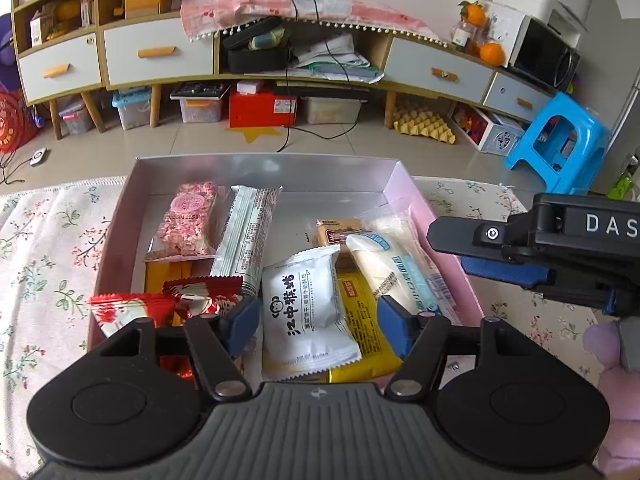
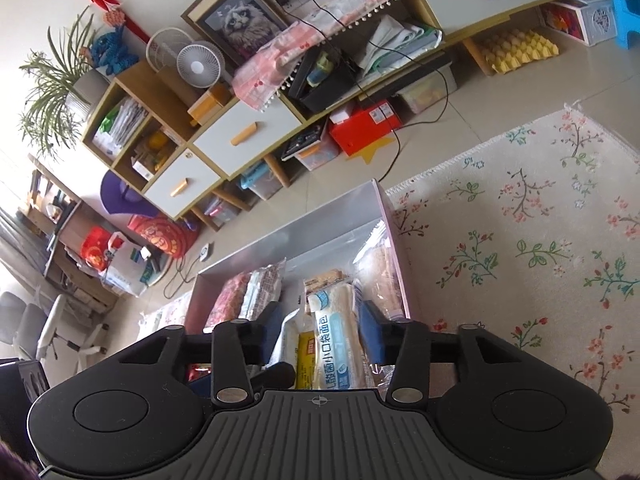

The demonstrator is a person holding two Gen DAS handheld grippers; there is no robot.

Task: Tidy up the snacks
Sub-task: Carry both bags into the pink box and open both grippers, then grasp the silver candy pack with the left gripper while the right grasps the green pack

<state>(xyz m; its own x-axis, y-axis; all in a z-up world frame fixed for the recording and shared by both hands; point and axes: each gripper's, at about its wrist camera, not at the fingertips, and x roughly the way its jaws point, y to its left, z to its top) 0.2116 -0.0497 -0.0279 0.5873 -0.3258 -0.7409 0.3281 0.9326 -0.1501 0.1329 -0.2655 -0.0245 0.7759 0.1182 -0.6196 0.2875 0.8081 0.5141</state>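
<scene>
A pink box (image 1: 452, 248) with a silver inside sits on a floral cloth and holds several snack packets. My left gripper (image 1: 316, 322) is open just above a white monkey-logo packet (image 1: 308, 312), its blue pads apart on either side and not touching it. A yellow packet (image 1: 362, 332) lies under it, red packets (image 1: 200, 296) to the left. My right gripper (image 2: 320, 334) is open above the box's right side (image 2: 394, 256), over a white and blue bread packet (image 2: 334, 340). It also shows in the left wrist view (image 1: 496, 256) at the right.
A floral cloth (image 2: 520, 240) covers the surface around the box. Beyond is tiled floor, a long cabinet with drawers (image 1: 160, 56), storage bins (image 1: 262, 108) under it and a blue stool (image 1: 560, 148). A purple soft toy (image 1: 616, 392) lies at the right.
</scene>
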